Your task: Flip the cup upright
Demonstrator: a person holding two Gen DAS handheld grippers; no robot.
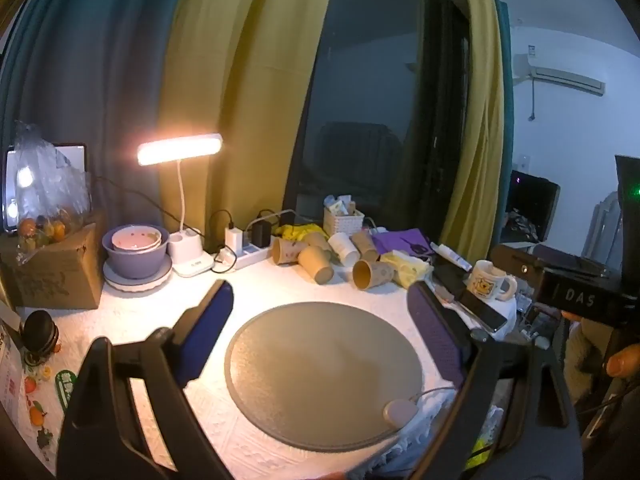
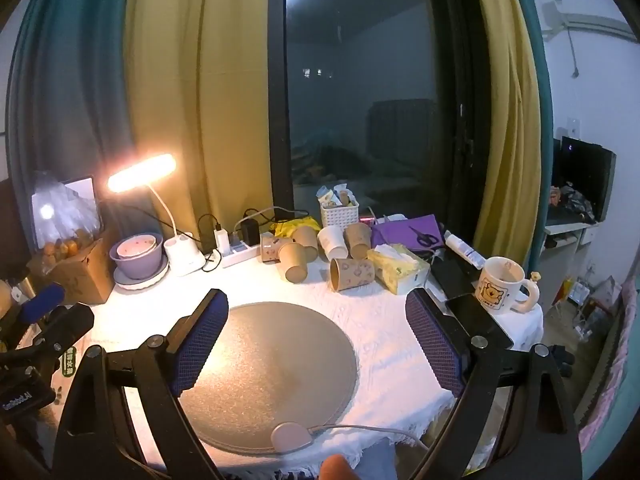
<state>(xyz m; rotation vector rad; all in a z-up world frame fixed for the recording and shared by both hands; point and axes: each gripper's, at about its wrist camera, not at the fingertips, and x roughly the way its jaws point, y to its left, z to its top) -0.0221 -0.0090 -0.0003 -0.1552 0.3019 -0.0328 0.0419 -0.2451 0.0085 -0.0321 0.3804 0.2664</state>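
Several brown paper cups lie on their sides at the back of the white table; the nearest, a patterned cup, has its mouth facing left. A plain brown cup lies left of it. A white cup lies among them. My left gripper is open and empty above the round grey mat, short of the cups. My right gripper is open and empty above the same mat.
A yellow tissue pack, a bear mug, a phone and purple folder with scissors stand right. A lit desk lamp, purple bowls, cardboard box and power strip stand left. A white puck with cable lies on the mat's near edge.
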